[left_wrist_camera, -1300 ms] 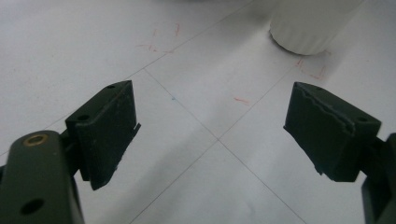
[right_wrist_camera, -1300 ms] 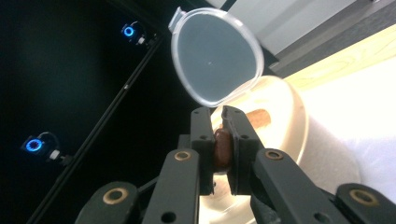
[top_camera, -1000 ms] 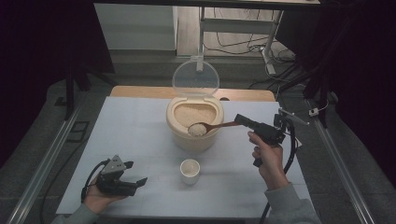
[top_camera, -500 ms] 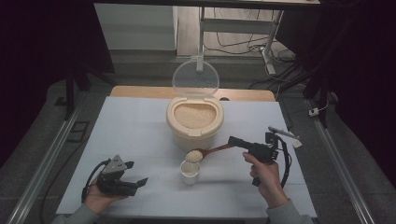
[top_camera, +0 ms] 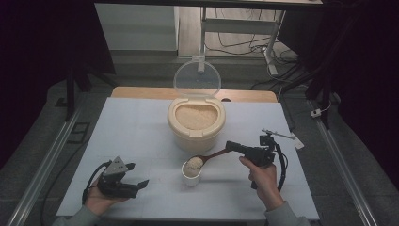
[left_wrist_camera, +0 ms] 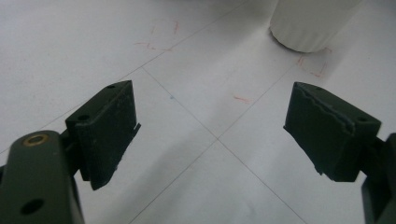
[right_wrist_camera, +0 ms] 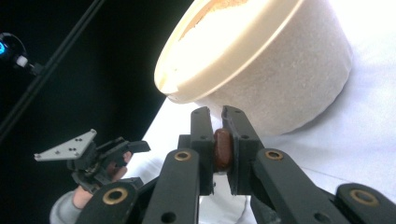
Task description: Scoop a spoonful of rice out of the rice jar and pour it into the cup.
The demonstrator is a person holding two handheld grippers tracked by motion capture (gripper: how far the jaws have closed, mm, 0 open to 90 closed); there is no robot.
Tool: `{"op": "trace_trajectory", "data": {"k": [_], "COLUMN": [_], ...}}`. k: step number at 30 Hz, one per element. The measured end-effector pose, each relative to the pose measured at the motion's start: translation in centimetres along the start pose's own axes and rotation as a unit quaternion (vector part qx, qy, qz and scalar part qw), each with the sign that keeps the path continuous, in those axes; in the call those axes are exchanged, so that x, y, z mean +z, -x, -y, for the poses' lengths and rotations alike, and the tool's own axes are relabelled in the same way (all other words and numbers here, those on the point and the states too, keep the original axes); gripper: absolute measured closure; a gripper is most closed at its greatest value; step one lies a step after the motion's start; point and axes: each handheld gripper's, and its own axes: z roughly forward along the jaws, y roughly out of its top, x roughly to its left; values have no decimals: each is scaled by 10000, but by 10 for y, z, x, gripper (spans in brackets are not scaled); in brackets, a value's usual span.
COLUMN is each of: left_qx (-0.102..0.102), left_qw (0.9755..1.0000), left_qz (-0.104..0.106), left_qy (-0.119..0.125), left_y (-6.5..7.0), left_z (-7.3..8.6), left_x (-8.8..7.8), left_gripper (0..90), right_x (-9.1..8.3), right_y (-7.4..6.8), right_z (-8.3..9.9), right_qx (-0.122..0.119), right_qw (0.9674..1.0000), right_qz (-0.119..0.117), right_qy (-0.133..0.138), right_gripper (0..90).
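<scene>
Fingers (right_wrist_camera: 201,140) of my right gripper (right_wrist_camera: 219,149) are clamped fully on the brown handle of the wooden spoon (top_camera: 207,159); nothing else is between them. Jaws of my left gripper (left_wrist_camera: 210,135) stand wide apart with nothing held, resting low over the white table (top_camera: 131,136), the person's left hand (top_camera: 96,200) beneath it.

The spoon's bowl, heaped with pale grain, now sits directly above the small white cup (top_camera: 190,174), at its rim. The rice container (top_camera: 195,125) stands just behind, its grain surface exposed and its clear lid (top_camera: 196,79) hinged upright.

Change from one second ago: the loaded spoon was then over the container's mouth; it has since travelled toward the near edge and down, and my right hand (top_camera: 263,176) has dropped with it. Half a second ago it was already close to the cup, so the last stretch was a small settling. The left gripper has kept its place.

I judge the transfer leg finished: the load is positioned for tipping, and a roll of the wrist is what remains. The cup is narrow, so spillage over its rim looks the main risk.
</scene>
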Motion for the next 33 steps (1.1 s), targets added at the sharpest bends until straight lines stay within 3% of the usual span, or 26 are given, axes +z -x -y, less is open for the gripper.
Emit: {"op": "trace_trajectory", "data": {"k": [6, 12, 18, 26, 33], "left_qx": [4, 10, 20, 21, -1], "left_qw": [10000, 10000, 10000, 10000, 10000], "left_qz": [-3, -3, -8, -11, -21], "left_qy": [2, 2, -2, -2, 7], "left_y": [0, 1, 1, 1, 0], "left_z": [0, 0, 0, -1, 0], "left_x": [0, 0, 0, 1, 1], "left_gripper": [169, 169, 169, 168, 169], "right_x": [0, -4, -9, -24, -48], "right_y": [-12, -25, -37, -36, -35], "right_z": [1, 2, 4, 4, -4], "right_qx": [-495, -1050, -1662, -1760, -1928], "right_qw": [9987, 9941, 9854, 9829, 9791], "right_qz": [110, 164, 217, -88, -42], "right_qy": [109, 217, 288, 538, 640], "right_gripper": [826, 826, 827, 827, 826]}}
